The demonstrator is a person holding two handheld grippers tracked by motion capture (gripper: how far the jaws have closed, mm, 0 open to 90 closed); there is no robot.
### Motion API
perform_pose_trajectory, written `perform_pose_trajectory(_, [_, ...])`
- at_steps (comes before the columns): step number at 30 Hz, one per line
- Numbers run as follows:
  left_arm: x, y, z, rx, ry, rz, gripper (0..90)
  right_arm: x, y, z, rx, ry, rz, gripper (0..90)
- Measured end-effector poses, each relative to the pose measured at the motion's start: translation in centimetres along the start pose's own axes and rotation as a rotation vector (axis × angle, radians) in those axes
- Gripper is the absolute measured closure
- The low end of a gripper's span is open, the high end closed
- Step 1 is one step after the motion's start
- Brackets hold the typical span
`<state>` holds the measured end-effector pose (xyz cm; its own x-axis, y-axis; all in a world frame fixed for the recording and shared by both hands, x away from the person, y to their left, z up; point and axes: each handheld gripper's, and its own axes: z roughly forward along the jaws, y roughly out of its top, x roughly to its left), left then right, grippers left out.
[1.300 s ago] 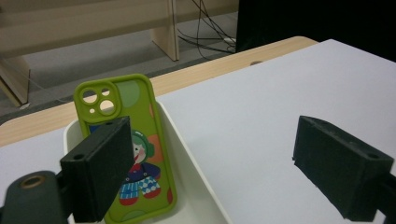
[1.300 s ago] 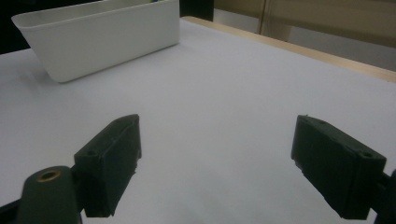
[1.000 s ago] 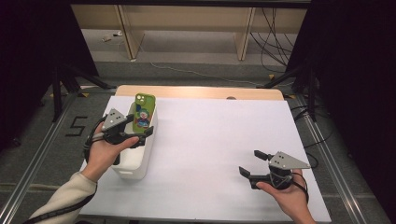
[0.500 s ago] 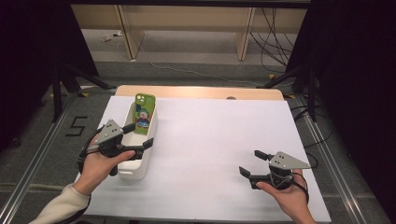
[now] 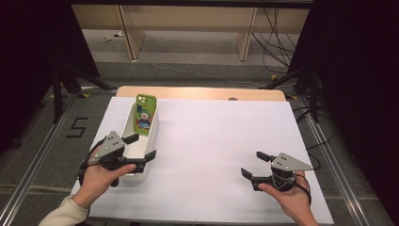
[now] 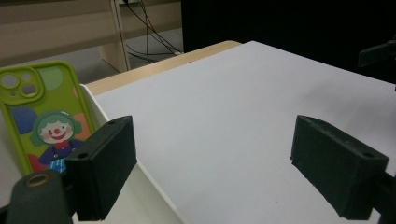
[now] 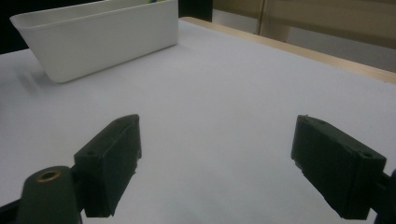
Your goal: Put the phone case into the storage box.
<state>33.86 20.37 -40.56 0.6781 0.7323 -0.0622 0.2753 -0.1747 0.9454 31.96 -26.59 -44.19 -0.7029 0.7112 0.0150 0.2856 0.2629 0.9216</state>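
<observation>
Right now the left gripper sits low over the near end of the white bin, its jaws spread apart with nothing between them, one jaw over the bin's inside and the other over the white table sheet. Just beyond its tips, the green phone leans upright against the bin's far end. The right gripper, well off to the side, rests low with jaws apart and empty. Behind the table, cables lie on the floor.
</observation>
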Motion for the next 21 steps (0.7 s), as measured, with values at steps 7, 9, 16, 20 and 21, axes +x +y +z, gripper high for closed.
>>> perform_pose_trajectory(7, [0.04, -0.43, -0.26, -0.009, -0.007, 0.004, 13.6, 0.02, 0.01, 0.01, 0.0, 0.001, 0.0, 17.1])
perform_pose_trajectory(9, [0.06, -0.51, -0.32, -0.014, -0.011, 0.004, 13.6, 0.02, 0.01, 0.0, 0.0, 0.002, 0.001, 17.1])
perform_pose_trajectory(16, [0.14, -0.67, -0.27, -0.019, -0.019, 0.01, 13.3, 0.02, 0.01, 0.0, -0.001, 0.002, 0.0, 17.1])
perform_pose_trajectory(20, [0.1, -0.67, -0.19, -0.019, -0.029, 0.015, 13.0, -0.01, 0.01, 0.01, -0.002, 0.001, 0.0, 17.1])
perform_pose_trajectory(21, [0.09, -0.7, -0.17, -0.018, -0.028, 0.012, 13.0, -0.01, 0.01, 0.01, -0.002, 0.001, 0.0, 17.1])
